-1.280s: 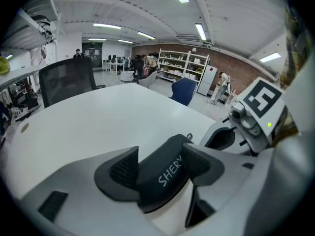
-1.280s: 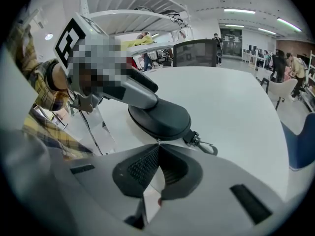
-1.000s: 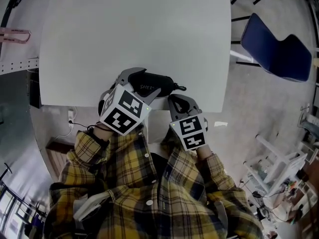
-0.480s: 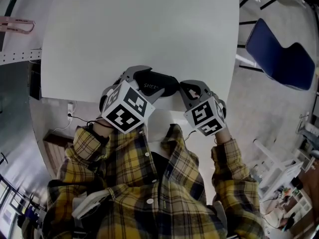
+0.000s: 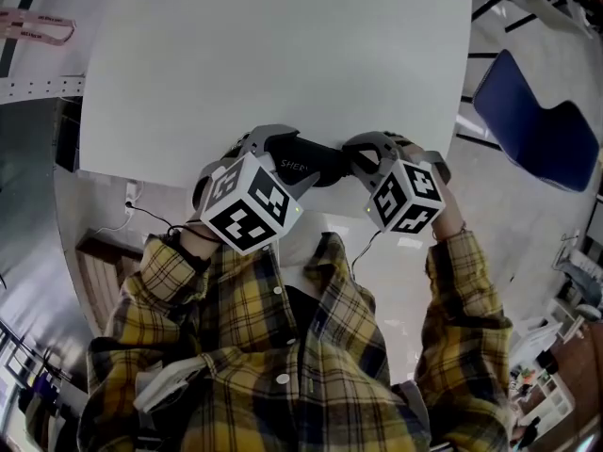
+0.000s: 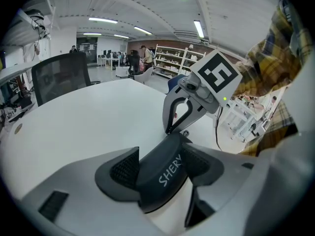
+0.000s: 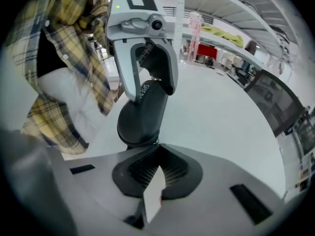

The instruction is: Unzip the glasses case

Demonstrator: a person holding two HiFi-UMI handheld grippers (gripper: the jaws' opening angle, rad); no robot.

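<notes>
The black glasses case (image 5: 316, 162) lies near the white table's front edge. My left gripper (image 5: 275, 154) is shut across its left half. In the left gripper view both pads clamp the case (image 6: 162, 173) over its white lettering. My right gripper (image 5: 361, 161) is at the case's right end, jaws shut. In the right gripper view its tips (image 7: 157, 144) meet right at the end of the case (image 7: 143, 113), where the zipper pull sits; the pull itself is mostly hidden. The left gripper (image 7: 143, 50) grips the far part there. The right gripper (image 6: 168, 130) shows beyond the case in the left gripper view.
The white table (image 5: 283, 55) stretches away beyond the case. A blue chair (image 5: 539, 128) stands on the floor to the right. A pink object (image 5: 38, 26) lies on the surface at the far left. A black office chair (image 6: 61, 77) stands across the table.
My right gripper has moved up from below the table's edge to the case's right end and is shut there. The left gripper keeps its hold on the case.
</notes>
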